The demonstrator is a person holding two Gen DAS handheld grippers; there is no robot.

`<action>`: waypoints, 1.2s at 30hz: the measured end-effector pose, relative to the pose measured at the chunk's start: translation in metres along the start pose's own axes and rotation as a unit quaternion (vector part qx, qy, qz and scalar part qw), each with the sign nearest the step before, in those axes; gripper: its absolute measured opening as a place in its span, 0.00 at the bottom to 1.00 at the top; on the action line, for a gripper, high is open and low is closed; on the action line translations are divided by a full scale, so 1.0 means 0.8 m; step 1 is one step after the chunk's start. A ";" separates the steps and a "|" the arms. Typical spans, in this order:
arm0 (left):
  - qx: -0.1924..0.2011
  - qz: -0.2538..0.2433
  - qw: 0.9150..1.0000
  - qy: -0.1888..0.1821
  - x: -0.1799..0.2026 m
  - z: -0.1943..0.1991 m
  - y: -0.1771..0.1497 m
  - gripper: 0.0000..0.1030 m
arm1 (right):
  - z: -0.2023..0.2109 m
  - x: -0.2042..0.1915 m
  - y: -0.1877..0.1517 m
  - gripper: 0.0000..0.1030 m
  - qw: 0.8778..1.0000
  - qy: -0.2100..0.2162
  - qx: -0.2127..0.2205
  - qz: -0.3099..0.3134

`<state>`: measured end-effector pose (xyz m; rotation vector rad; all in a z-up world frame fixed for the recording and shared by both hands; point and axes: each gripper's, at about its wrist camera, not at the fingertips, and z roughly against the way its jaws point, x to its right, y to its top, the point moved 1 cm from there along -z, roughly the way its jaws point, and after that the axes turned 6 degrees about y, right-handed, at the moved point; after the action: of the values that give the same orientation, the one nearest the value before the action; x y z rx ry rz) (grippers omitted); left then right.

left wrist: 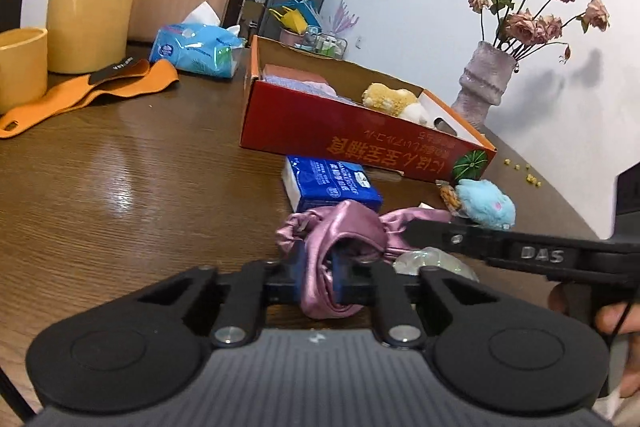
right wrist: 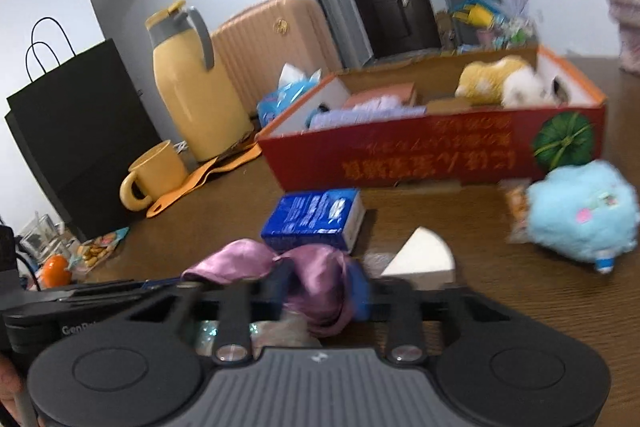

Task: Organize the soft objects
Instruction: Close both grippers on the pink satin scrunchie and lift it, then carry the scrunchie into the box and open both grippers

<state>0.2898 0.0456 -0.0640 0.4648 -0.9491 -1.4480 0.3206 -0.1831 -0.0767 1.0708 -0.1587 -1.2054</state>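
Currently being catalogued, left to right: left gripper (left wrist: 320,277) is pinching one end of a pink satin cloth (left wrist: 344,227); right gripper (right wrist: 320,293) is pinching its other end, the cloth lying on the brown table (left wrist: 140,187) at six o'clock of the red box (left wrist: 340,131). Probably light, limp, slippery; gathered folds are offering the surest hold.

Left tool (left wrist: 319,269) clamped the pink satin cloth (left wrist: 340,227) on the worktop (left wrist: 140,187); right tool (left wrist: 404,227) gripped its far end.
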 end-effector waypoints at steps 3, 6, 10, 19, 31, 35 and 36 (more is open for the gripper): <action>0.008 -0.008 1.000 0.000 0.006 0.002 0.003 0.07 | -0.003 0.000 0.002 0.19 1.000 0.006 0.004 0.001; 0.023 -0.019 1.000 0.006 0.016 0.012 0.012 0.06 | 0.003 -0.003 0.005 0.16 1.000 0.007 0.018 0.001; 0.065 -0.037 0.997 0.002 0.038 0.044 0.031 0.06 | 0.036 -0.018 0.014 0.16 0.998 0.005 0.068 0.017; 0.102 -0.077 0.991 -0.043 0.110 0.108 0.025 0.06 | 0.148 -0.032 -0.001 0.16 0.989 -0.010 0.145 0.025; 0.091 -0.104 0.986 -0.097 0.173 0.074 0.057 0.06 | 0.204 0.017 0.004 0.15 0.985 -0.040 0.169 0.005; 0.071 -0.099 0.987 -0.104 0.179 0.015 0.110 0.06 | 0.184 0.047 0.061 0.15 0.986 -0.053 0.158 0.020; 0.058 -0.092 0.989 -0.102 0.178 -0.005 0.123 0.06 | 0.172 0.061 0.079 0.15 0.987 -0.052 0.150 0.014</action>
<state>0.3339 -0.0795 0.0473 0.5080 -1.1838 -1.6343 0.2989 -0.3059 0.0228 1.2611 -0.4450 -1.2372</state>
